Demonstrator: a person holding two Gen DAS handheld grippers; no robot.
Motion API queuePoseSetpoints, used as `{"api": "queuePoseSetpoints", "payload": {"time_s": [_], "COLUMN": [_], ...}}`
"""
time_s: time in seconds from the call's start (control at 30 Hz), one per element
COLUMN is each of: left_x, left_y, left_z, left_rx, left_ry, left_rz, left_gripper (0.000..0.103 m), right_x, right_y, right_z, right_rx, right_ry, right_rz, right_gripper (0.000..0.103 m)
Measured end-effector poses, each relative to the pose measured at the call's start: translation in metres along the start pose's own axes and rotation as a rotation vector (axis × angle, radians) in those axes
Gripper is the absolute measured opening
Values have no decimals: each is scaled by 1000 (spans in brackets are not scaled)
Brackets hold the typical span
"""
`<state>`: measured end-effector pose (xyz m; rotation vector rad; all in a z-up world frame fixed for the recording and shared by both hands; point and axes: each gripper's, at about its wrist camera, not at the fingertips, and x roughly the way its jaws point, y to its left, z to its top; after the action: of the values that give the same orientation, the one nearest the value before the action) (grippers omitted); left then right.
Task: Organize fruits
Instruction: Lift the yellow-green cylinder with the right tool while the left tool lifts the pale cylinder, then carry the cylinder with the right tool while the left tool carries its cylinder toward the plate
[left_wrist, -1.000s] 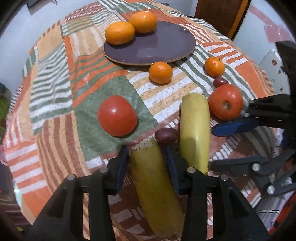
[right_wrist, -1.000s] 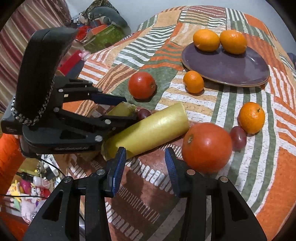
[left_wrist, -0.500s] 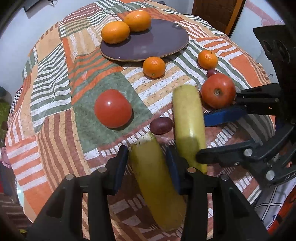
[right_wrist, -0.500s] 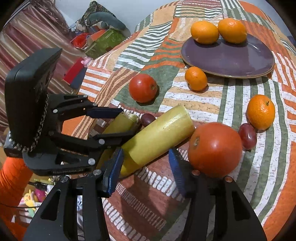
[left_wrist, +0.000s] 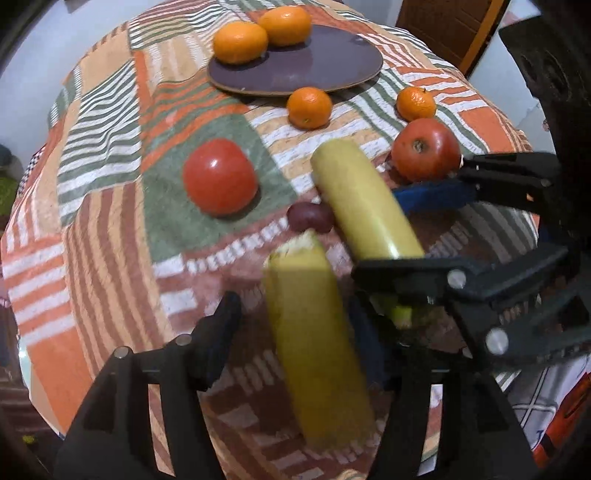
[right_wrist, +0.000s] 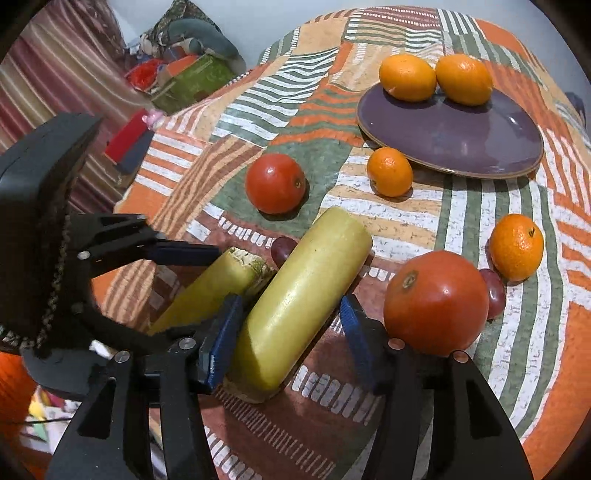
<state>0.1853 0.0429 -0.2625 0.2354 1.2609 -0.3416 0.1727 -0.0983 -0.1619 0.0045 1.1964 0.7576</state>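
On a round table (right_wrist: 413, 413) under a striped patchwork cloth, I have both grippers low over two yellow-green banana pieces lying side by side near the front edge. My left gripper (left_wrist: 295, 332) straddles the rough-ended banana piece (left_wrist: 314, 332); its jaws have just been opening, and there is now a clear gap on the left side, while blur hides the right side, so I judge the grip let go. My right gripper (right_wrist: 291, 332) straddles the smooth banana piece (right_wrist: 303, 299); its jaws have also just been opening, the left pad sits close against the fruit and the right pad stands clear, so nothing is clamped. A small dark grape (left_wrist: 310, 219) lies touching the far ends of both pieces. Beyond it sit one tomato (left_wrist: 219, 177) to the left and another tomato (right_wrist: 436, 302) just beside my right gripper, with a second grape (right_wrist: 493, 291) behind it. Two mandarins (right_wrist: 389, 171) lie loose on the cloth, and two more rest on the purple plate (right_wrist: 461, 140) at the back. I judge the step to be setting the banana pieces down as a pair. Next I should lift both grippers straight up without nudging the pieces or the nearby tomato
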Motion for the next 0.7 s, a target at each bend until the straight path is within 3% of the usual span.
{"api": "queuePoseSetpoints", "payload": {"time_s": [0.27,0.43,0.7], "left_x": [-11,-24,-33], "left_y": [3,1,10], "left_z": [-19,-29,-33], "left_rx": [-60,-99,-170], "left_ry": [-51,-123,-164], "left_rz": [8,-16,0], "left_gripper": [62,41,40], "right_x": [-1,-11,-20], "right_y": [5,3,3], "right_z": [-2,-5,-14], "right_rx": [-45,-76,-108], "right_ry": [2,28,69], "right_rz": [-50,-58,-86], "right_gripper": [51,42,37]}}
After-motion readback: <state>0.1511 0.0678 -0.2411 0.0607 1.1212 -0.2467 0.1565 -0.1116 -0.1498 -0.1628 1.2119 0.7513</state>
